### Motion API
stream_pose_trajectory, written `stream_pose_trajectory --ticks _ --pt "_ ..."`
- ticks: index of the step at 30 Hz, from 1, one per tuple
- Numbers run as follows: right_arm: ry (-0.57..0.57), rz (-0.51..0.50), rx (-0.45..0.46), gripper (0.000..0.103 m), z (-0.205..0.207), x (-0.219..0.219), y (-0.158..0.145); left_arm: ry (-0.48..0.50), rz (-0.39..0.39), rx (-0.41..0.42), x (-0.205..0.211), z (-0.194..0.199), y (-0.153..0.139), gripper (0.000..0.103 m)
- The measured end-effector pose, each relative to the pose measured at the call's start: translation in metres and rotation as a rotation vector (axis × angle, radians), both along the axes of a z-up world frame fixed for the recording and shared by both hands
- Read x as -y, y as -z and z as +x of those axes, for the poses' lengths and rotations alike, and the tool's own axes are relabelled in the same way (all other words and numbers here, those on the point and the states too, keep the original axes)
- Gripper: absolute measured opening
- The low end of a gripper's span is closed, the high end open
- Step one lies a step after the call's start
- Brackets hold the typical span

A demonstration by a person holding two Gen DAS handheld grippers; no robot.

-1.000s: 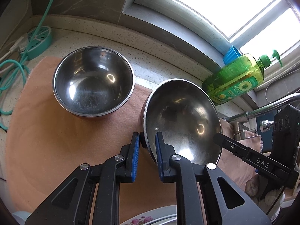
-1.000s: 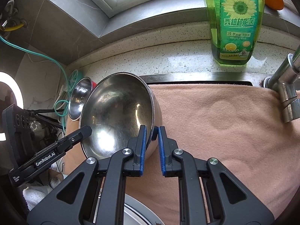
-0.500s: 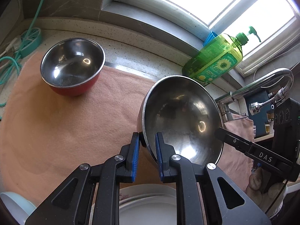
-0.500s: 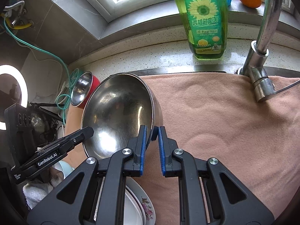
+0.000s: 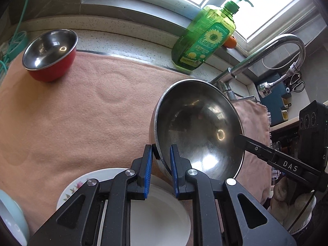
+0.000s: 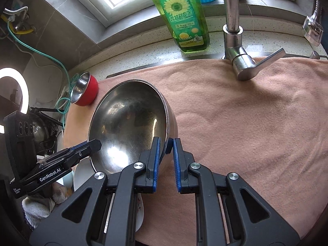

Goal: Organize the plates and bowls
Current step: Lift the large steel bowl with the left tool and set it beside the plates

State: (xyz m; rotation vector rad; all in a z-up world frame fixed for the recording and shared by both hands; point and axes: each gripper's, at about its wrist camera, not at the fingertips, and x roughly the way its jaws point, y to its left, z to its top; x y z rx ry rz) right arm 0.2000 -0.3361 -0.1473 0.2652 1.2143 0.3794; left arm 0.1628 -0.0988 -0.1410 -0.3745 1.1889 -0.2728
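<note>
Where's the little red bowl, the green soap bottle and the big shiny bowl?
little red bowl [image 5: 52, 69]: left wrist view, on its red outer wall.
green soap bottle [image 6: 181, 18]: right wrist view, on its sunflower label.
big shiny bowl [image 5: 196, 127]: left wrist view, on its inside.

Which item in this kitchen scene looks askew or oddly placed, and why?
The large steel bowl is tilted steeply, held off the pink towel by its rim between the left gripper and right gripper. Nothing looks spilled or damaged.

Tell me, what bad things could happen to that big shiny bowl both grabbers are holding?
1. Each gripper, left and right, pinches only the thin rim of the big steel bowl; smooth metal might slip out.
2. The white flowered plate lies right below, so a dropped bowl could chip it.
3. The faucet and soap bottle stand close; a wide swing might bump them.
</note>
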Motion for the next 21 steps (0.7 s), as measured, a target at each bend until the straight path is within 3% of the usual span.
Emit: stream_pose_trajectory --ticks 21 --pt "0.072 0.000 -0.058 0.013 -0.041 0.061 0.025 0.100 0.013 -0.035 0.057 -0.031 0.013 0.016"
